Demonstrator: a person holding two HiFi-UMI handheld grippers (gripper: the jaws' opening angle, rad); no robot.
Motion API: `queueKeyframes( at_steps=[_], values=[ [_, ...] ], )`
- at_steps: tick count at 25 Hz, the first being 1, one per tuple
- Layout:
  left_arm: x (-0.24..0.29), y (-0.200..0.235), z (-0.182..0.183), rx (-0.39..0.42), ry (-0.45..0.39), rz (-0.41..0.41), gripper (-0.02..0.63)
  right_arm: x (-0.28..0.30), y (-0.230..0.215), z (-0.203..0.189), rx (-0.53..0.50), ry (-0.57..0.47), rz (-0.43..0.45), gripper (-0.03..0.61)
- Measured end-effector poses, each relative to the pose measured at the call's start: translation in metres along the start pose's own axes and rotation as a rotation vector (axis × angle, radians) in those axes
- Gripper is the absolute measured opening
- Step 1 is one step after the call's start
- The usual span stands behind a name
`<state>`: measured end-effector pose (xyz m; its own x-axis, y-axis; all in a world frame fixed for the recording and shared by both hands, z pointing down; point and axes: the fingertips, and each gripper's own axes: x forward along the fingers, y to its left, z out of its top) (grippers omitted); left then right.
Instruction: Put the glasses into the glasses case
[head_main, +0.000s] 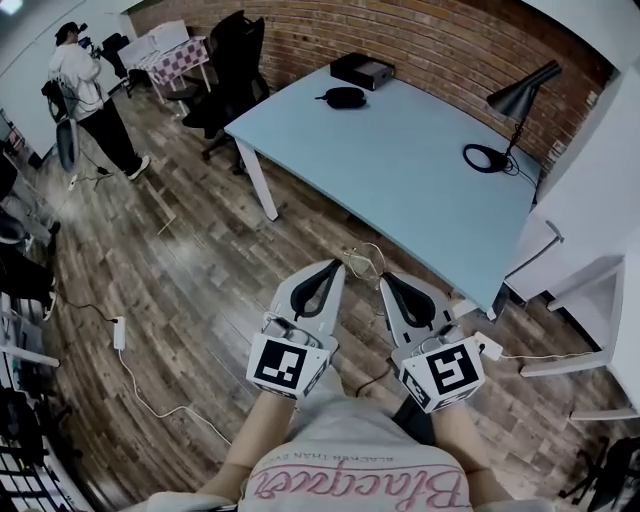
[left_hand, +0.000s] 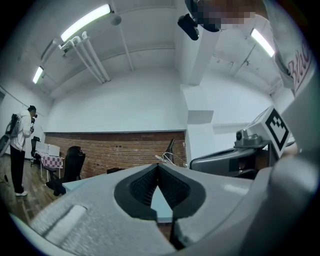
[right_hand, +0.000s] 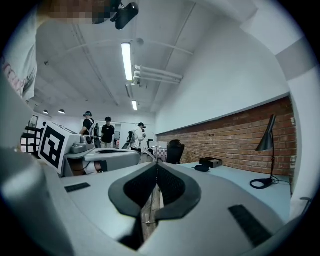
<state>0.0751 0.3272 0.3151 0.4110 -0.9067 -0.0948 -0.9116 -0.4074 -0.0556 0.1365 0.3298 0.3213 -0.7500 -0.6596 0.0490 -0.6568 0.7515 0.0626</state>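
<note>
Close under the head camera, the left gripper (head_main: 336, 265) and right gripper (head_main: 386, 279) hang side by side in front of the person's shirt, short of the near corner of the surface (head_main: 400, 170) and over the wooden floor. Each gripper's own view shows its jaws pressed together at the tips with nothing between them, so both are empty. That looks like a carrying or resting pose, with no reach toward the surface begun. At the far edge of the surface lies a dark oval thing (head_main: 345, 97), most likely the glasses case, though whether it is open, or whether the glasses sit on it, is too small to tell. I cannot pick out the glasses as a separate thing. It lies well apart from both grippers, across the whole surface. Just right of it, at the far edge of the surface, stands a black box (head_main: 362, 70), and at the right end a desk lamp (head_main: 515, 105).
</note>
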Motion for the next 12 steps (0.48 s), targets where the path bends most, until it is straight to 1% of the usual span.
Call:
queueKeyframes(
  at_steps=[6, 9, 12],
  values=[
    [0.037, 0.048, -0.005, -0.003, 0.015, -0.03, 0.005, 0.057, -0.019, 0.004, 0.016, 0.014, -0.018, 0.012],
    [0.056, 0.075, -0.007, -0.004, 0.018, -0.051, 0.005, 0.09, -0.028, 0.009, 0.026, 0.004, -0.036, 0.012],
    [0.073, 0.104, -0.008, 0.004, 0.011, -0.071, 0.005, 0.125, -0.034, 0.016, 0.013, -0.011, -0.057, 0.012]
  ],
)
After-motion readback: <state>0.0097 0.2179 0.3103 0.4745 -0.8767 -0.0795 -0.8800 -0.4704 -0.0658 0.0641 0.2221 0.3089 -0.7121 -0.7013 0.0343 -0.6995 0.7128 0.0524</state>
